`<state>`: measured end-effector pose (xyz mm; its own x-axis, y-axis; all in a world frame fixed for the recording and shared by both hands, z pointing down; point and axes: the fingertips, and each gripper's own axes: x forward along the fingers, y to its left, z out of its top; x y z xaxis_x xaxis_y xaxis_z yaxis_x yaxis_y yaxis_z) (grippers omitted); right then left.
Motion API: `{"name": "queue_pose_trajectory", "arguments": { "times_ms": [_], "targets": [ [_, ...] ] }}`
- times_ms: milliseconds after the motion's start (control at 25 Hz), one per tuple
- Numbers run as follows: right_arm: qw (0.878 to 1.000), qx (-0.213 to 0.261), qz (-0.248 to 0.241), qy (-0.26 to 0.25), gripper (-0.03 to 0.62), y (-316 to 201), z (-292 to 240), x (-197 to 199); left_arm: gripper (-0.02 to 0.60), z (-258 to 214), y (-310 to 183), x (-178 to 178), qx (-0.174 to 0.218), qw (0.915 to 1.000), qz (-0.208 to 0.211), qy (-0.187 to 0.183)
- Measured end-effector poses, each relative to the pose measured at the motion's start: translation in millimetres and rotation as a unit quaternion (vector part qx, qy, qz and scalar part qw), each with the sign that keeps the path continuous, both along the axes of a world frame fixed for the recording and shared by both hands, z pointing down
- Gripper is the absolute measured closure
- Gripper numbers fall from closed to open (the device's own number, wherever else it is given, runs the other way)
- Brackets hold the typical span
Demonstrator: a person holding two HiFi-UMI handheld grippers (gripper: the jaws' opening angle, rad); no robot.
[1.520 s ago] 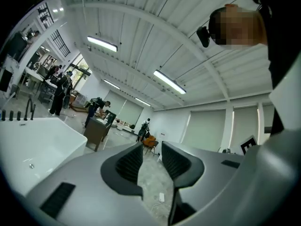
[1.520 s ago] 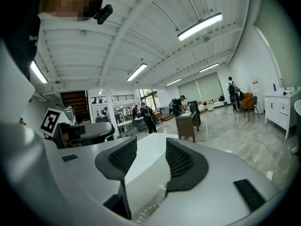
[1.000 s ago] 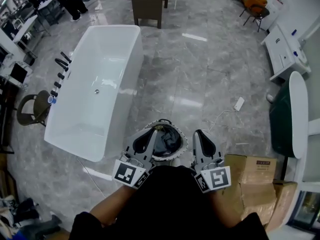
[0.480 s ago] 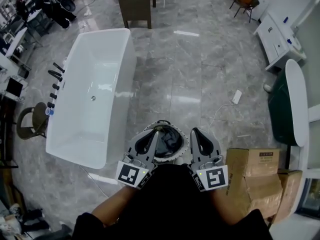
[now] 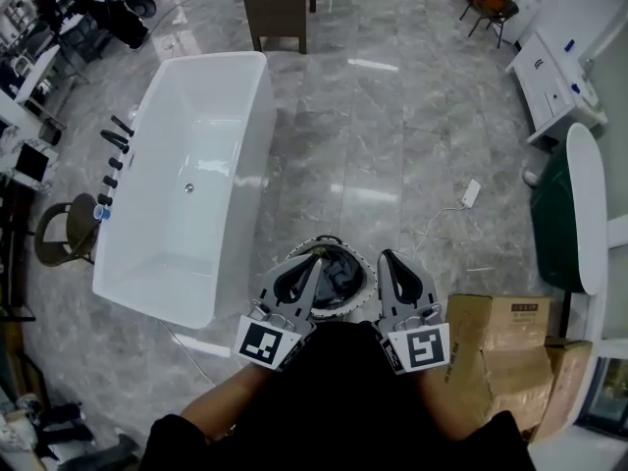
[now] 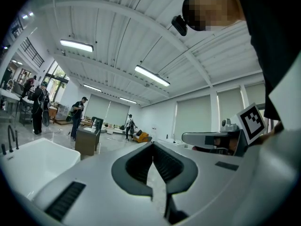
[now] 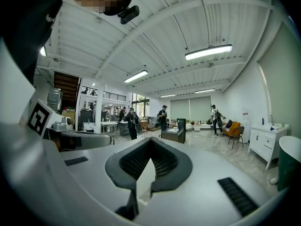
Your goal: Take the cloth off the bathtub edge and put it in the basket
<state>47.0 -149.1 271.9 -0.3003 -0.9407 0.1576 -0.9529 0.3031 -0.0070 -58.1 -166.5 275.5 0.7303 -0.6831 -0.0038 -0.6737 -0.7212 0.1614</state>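
Observation:
The white bathtub [image 5: 186,175] stands on the marble floor at the left, its rim bare. A round basket [image 5: 294,256] sits on the floor just in front of me, with a dark grey cloth [image 5: 340,279] lying inside. My left gripper [image 5: 316,260] and right gripper [image 5: 385,258] are held side by side close to my body, above the basket. Both are shut with nothing between the jaws. In the left gripper view the shut left gripper [image 6: 152,145] points level across the room, with the tub [image 6: 28,164] at its left. The right gripper [image 7: 150,140] looks the same in its own view.
Cardboard boxes [image 5: 500,346] stand right of the basket. A green-and-white chair [image 5: 564,224] and a white cabinet [image 5: 554,81] line the right side. A power strip [image 5: 471,194] with cable lies on the floor. A dark cabinet [image 5: 278,3] stands behind the tub; black taps [image 5: 116,140] and a chair [image 5: 64,229] are on its left.
The head view has swung slightly. Both grippers stay shut in the same place above the basket, and the cloth lies unmoved inside it.

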Motion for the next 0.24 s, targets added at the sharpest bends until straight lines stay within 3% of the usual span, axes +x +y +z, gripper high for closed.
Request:
{"name": "queue_pose_trajectory", "arguments": {
  "times_ms": [240],
  "targets": [
    [1.0, 0.018, -0.016, -0.006, 0.563, -7.5, -4.7, -19.7, 0.568, -10.0, 2.8, -9.5, 0.033, 0.9994, 0.009, 0.011]
  ]
}}
